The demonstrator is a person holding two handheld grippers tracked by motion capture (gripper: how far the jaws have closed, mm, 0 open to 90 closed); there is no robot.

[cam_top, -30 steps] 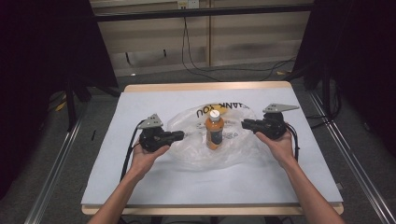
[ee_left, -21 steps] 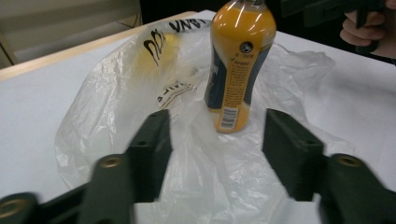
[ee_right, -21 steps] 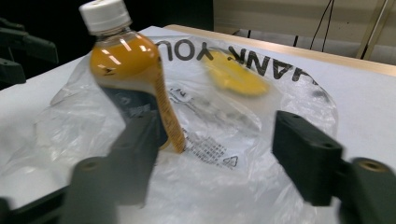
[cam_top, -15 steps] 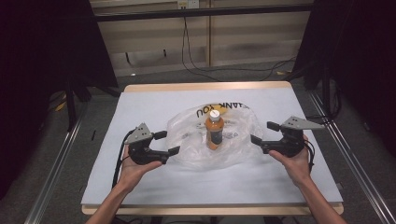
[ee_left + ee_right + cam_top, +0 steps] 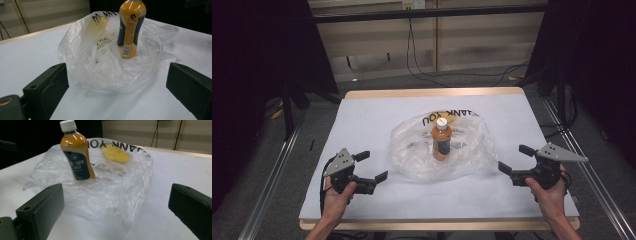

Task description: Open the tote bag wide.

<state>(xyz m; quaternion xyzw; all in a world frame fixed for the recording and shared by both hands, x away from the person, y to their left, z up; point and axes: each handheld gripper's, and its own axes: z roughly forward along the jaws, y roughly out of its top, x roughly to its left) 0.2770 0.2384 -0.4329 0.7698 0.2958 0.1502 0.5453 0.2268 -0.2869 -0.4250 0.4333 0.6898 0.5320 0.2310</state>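
Orange drink bottle (image 5: 441, 140) stands upright mid-surface on a crumpled clear plastic bag (image 5: 412, 155); the left tool's view cuts off its cap, and a yellow patch behind the film, by the bag's black lettering, is too blurred to identify, possibly print. Left tool (image 5: 371, 166) and right tool (image 5: 515, 158) sit well apart from the bag on either side, jaws spread wide, gripping nothing. White surface (image 5: 362, 115) otherwise bare near them.

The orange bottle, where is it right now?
In the high view the orange bottle stands upright mid-table inside the clear plastic bag, between the two open claws.
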